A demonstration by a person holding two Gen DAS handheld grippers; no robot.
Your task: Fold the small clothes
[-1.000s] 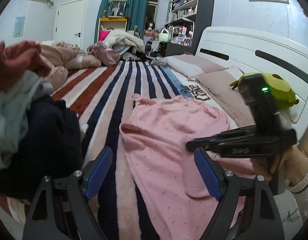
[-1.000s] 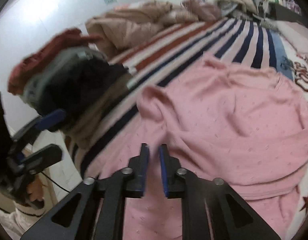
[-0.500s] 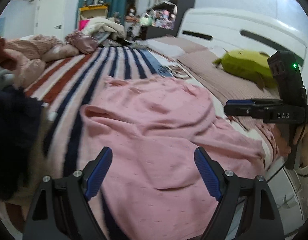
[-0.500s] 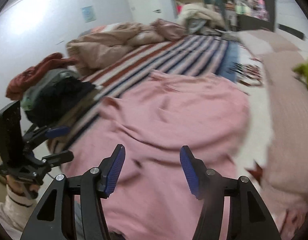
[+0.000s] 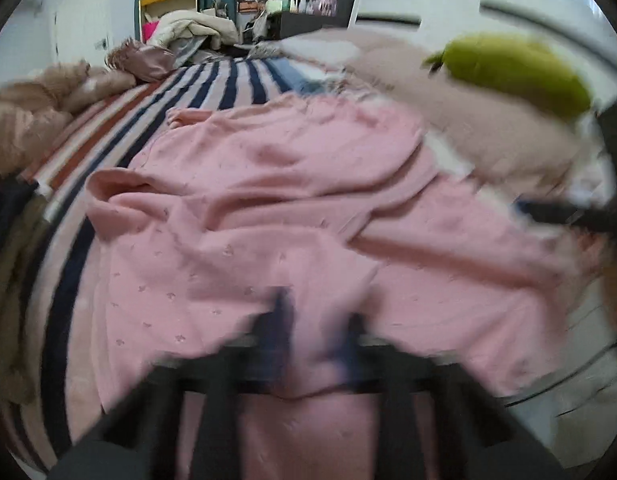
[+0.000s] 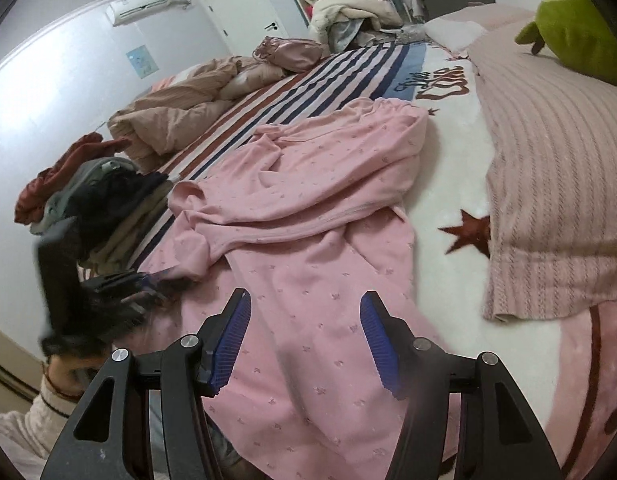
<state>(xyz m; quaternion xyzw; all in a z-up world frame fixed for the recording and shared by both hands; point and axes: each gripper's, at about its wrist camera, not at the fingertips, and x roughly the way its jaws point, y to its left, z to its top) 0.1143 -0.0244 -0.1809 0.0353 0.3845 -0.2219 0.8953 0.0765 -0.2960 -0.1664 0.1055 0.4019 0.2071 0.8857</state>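
A crumpled pink garment (image 6: 308,208) with a small print lies on the bed; it also shows in the left wrist view (image 5: 268,208). My left gripper (image 5: 312,336) is blurred, its jaws close together with a fold of the garment's near edge between them. In the right wrist view the left gripper (image 6: 148,280) sits at the garment's left edge. My right gripper (image 6: 304,336) is open and empty just above the garment's lower part. In the left wrist view the right gripper (image 5: 568,216) is a dark blur at the right edge.
A pile of dark, grey and red clothes (image 6: 80,188) lies at the bed's left edge. A pink ribbed pillow (image 6: 548,160) and a green plush toy (image 6: 576,20) lie on the right. A rumpled tan duvet (image 6: 180,108) lies at the far left on the striped sheet (image 6: 328,76).
My left gripper went from wide open to closed on the garment's near edge. My right gripper opened from shut and swung right over the garment's lower part.
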